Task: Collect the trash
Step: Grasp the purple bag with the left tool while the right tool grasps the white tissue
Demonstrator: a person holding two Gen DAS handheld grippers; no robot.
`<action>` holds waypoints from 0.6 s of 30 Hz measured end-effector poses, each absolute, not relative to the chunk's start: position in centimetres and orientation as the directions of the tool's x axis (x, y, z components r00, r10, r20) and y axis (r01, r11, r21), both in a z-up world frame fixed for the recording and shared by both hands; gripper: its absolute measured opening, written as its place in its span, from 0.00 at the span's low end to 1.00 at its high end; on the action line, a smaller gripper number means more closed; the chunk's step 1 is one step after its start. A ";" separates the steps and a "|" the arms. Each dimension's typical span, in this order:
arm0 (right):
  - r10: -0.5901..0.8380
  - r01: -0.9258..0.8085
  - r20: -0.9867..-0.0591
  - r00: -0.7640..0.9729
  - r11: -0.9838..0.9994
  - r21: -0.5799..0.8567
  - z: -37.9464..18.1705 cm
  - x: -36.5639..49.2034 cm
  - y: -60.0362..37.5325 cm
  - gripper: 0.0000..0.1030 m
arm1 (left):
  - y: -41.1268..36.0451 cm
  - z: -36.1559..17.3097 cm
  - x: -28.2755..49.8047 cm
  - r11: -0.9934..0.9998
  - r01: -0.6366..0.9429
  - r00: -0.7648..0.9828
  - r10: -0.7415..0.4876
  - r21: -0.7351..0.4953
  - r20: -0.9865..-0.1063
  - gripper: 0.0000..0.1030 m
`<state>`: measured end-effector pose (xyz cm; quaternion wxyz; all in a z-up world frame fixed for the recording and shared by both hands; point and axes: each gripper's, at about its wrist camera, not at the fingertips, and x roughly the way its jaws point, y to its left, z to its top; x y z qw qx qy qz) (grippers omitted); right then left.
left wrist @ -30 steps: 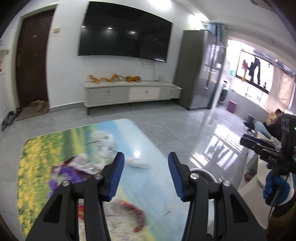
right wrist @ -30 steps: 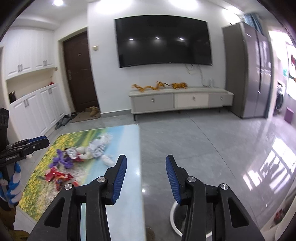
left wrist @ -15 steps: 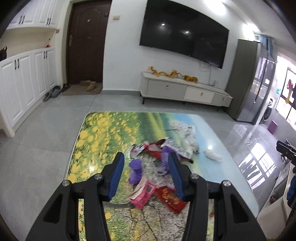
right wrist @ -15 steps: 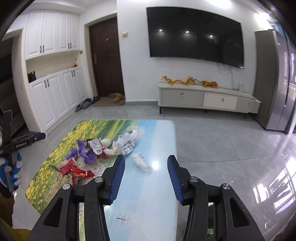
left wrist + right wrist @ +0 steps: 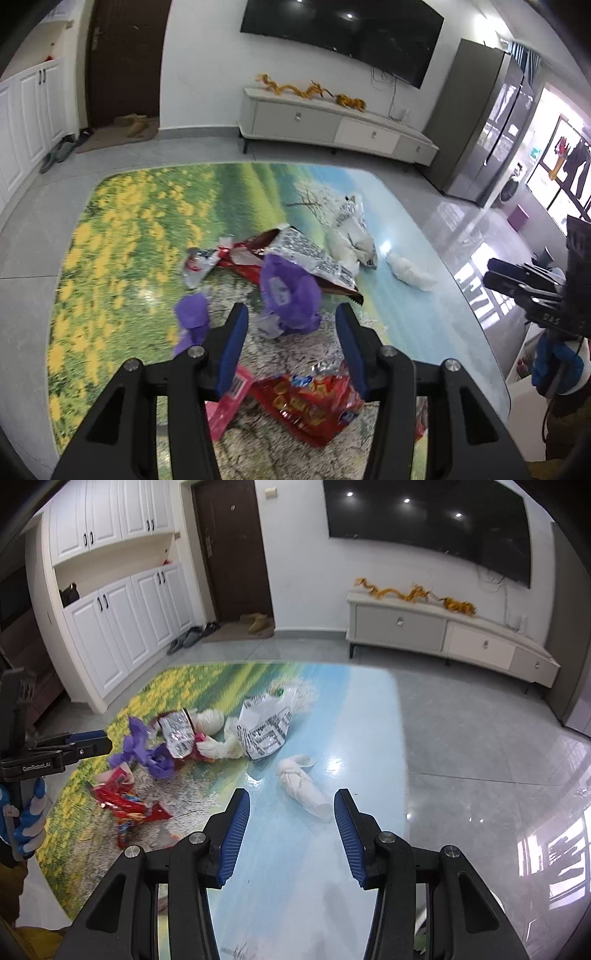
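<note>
I have the low glossy table printed with a meadow and blue sky (image 5: 122, 236) filling both wrist views, with all the trash loose on its top; I can make out no bin or bag, only a white curved rim at the bottom right corner of the right wrist view that I cannot identify. The biggest piece is the silver-lined foil wrapper with black print (image 5: 314, 254), lying open beside the white printed plastic bag (image 5: 266, 731). Nearer me lie the red snack packet with orange pictures (image 5: 306, 402) and the crumpled purple paper wrapper (image 5: 290, 295). The small twisted white tissue wad (image 5: 303, 786) sits apart on the blue part. My left gripper (image 5: 291, 354) hangs over the purple wrapper, fingers spread, nothing between them. My right gripper (image 5: 291, 838) hangs just short of the tissue, fingers likewise spread and empty.
</note>
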<state>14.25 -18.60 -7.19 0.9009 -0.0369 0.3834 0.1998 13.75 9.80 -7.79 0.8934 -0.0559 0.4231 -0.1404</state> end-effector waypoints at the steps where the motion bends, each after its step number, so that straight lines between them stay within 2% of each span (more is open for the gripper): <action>1: 0.332 -0.393 -0.714 0.616 0.915 0.086 -7.8 15.0 -18.4 0.44 | 9.4 -8.2 14.5 0.954 0.205 0.589 -0.299 -0.219 -0.751 0.46; 5: 0.332 -0.409 -0.755 0.566 0.908 0.094 -10.6 18.4 -17.3 0.44 | 8.6 -10.0 16.7 0.956 0.191 0.541 -0.292 -0.223 -0.789 0.45; 10: 0.331 -0.423 -0.792 0.512 0.900 0.103 -13.7 21.2 -16.2 0.44 | 8.7 -11.3 17.7 0.951 0.181 0.508 -0.310 -0.252 -0.804 0.23; 13: 0.324 -0.418 -0.806 0.495 0.902 0.106 -14.9 22.1 -16.2 0.44 | 9.0 -11.6 17.6 0.945 0.181 0.510 -0.328 -0.273 -0.795 0.19; 14: 0.323 -0.415 -0.808 0.492 0.903 0.108 -15.1 22.2 -16.3 0.42 | 9.0 -11.6 17.6 0.944 0.181 0.513 -0.331 -0.277 -0.792 0.17; 16: 0.322 -0.417 -0.806 0.497 0.903 0.104 -15.2 22.0 -16.6 0.25 | 9.1 -11.4 17.3 0.941 0.180 0.521 -0.339 -0.287 -0.784 0.15; 18: 0.332 -0.418 -0.803 0.495 0.901 0.115 -15.1 21.7 -16.9 0.20 | 9.2 -11.1 17.0 0.940 0.177 0.532 -0.342 -0.293 -0.774 0.15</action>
